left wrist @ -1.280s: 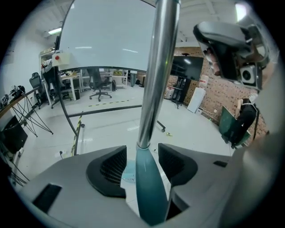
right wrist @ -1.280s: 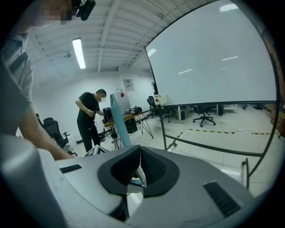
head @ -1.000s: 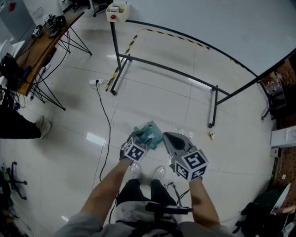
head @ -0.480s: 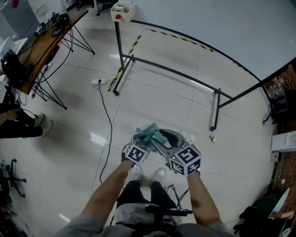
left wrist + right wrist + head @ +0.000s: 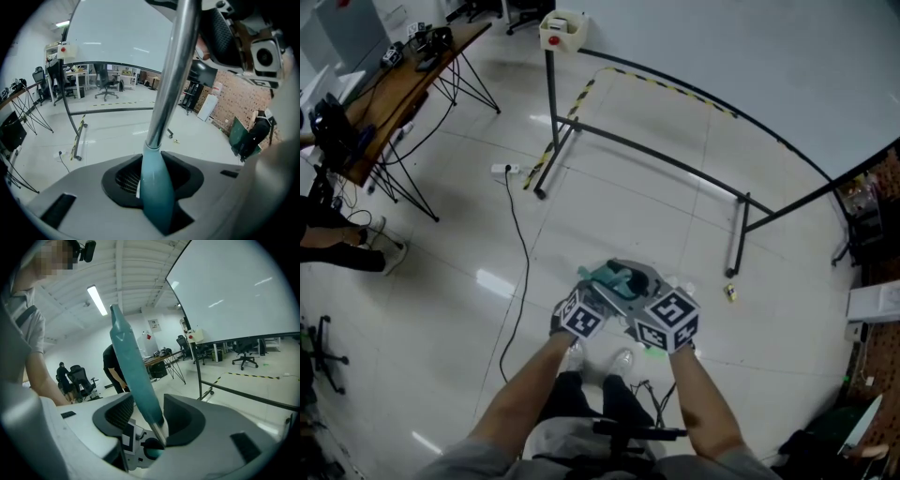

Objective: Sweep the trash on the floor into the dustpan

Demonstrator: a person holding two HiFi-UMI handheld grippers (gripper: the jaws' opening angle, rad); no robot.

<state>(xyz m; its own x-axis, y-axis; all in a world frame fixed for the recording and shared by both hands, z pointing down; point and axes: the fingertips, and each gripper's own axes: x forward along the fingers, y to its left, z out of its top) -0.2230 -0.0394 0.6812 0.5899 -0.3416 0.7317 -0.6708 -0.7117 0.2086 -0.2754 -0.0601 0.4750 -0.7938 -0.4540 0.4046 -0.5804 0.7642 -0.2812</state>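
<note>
A metal pole [image 5: 169, 75] with a teal grip [image 5: 153, 185] lies between the jaws of my left gripper [image 5: 157, 176]. Those jaws are closing, and their black pads press on the grip. My right gripper [image 5: 151, 420] straddles the same teal grip [image 5: 132, 369]. Its jaws are opening and its pads stand off it. In the head view the left gripper [image 5: 598, 289] and right gripper [image 5: 634, 281] sit close together over the floor, the teal grip [image 5: 614, 277] between them. A small yellow scrap [image 5: 729, 293] and a white bit [image 5: 689, 278] lie on the tiles to the right.
A black metal frame [image 5: 656, 159] stands ahead, with a white box [image 5: 562, 28] on its left post. A black cable [image 5: 520, 272] runs from a power strip [image 5: 506, 170]. A desk on tripod legs [image 5: 384, 84] and a person's legs [image 5: 333, 253] are at the left.
My right gripper has swung left to the left gripper, and its jaws have parted round the teal grip. The left gripper stayed put and closed in on the grip.
</note>
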